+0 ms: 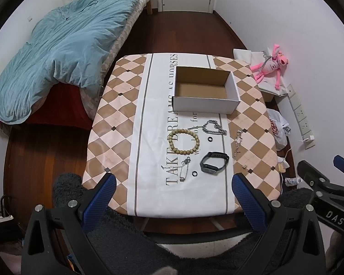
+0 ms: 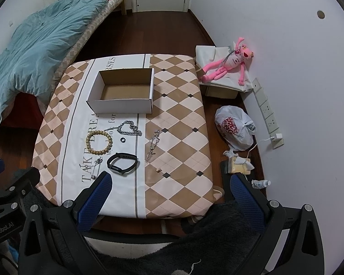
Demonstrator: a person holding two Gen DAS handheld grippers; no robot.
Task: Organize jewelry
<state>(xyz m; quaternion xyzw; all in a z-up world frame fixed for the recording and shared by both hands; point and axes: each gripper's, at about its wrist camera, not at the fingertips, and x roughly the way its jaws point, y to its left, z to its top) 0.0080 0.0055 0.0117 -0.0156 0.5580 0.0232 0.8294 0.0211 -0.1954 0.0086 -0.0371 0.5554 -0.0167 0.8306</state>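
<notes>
We're hovering both tools at the near edge of the surface (image 1: 126,119), nothing picked yet. Left tool (image 1: 172,197) and right tool (image 2: 169,197) are both gaping wide, gripping nothing.

Black band (image 1: 214,162) is lying just ahead of the left tool, so we're treating it as first pick: come down over one side of the loop, close across the strap, lift clear before carrying.

Bead bracelet (image 1: 183,142) and silver chain (image 1: 214,127) are sitting further ahead, small ring (image 1: 209,139) between them. Thin chain (image 2: 153,145) is ahead of the right tool. Open box (image 1: 204,89), empty, is farthest out, beyond everything.
</notes>
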